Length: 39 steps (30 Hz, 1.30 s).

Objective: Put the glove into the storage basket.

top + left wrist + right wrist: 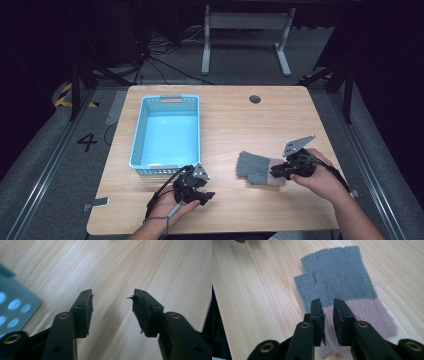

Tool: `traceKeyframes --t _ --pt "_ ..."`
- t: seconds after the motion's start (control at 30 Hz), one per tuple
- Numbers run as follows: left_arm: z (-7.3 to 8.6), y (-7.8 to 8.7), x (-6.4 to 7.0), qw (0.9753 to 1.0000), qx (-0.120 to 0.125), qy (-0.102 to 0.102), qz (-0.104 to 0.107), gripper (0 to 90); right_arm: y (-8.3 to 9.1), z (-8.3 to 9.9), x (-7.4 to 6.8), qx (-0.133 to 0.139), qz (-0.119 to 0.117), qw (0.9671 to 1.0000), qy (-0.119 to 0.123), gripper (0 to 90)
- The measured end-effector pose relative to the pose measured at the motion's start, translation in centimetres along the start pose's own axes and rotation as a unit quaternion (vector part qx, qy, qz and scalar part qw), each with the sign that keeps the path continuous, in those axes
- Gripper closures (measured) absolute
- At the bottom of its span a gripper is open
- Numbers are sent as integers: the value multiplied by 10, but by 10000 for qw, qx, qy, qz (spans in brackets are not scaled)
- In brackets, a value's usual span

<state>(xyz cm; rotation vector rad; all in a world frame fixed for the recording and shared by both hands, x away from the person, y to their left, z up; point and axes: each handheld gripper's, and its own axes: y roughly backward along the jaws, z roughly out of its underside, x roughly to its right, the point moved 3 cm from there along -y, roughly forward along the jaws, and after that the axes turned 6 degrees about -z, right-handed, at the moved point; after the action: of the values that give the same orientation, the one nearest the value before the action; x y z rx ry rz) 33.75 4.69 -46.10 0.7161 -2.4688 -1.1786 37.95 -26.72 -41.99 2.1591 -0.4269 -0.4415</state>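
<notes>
A fingerless grey glove [252,166] with a pink cuff lies flat on the wooden table [235,125], right of centre near the front. My right gripper [274,173] comes at it from the right. In the right gripper view the glove's [337,277] fingers point away, and the right gripper [327,302] has its jaws drawn close together on the pink cuff. My left gripper [205,197] rests low over bare wood near the front edge, just below the blue basket [171,97]. The left gripper [112,293] stands open with nothing between its jaws.
The blue perforated basket has nothing inside it; its corner [15,307] is at the left of the left gripper view. A round cable hole [254,99] sits in the table's far edge. A white table frame [245,30] stands on the floor beyond.
</notes>
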Motion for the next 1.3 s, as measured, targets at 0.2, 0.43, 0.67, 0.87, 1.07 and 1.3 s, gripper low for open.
traceKeyframes --t 0.2,0.43,0.67,0.87,1.07,1.3 --pt "-14 -4 12 9997 -11 -88 230 715 11 16 1 3 164 9997 -170 722" --pt "-36 -18 14 9997 39 -22 240 705 17 31 -2 9 254 9992 -295 700" --pt "-57 -40 16 9995 -65 146 276 768 19 38 -1 17 262 9990 -374 684" --pt "-66 -47 12 9995 174 211 162 651 20 40 0 22 242 9991 -361 674" --pt "-67 -56 8 9997 149 122 -140 549 21 45 -3 16 273 9989 -385 650" --pt "-69 -66 9 9995 57 298 9 577 15 53 -6 -91 245 9988 -411 635"
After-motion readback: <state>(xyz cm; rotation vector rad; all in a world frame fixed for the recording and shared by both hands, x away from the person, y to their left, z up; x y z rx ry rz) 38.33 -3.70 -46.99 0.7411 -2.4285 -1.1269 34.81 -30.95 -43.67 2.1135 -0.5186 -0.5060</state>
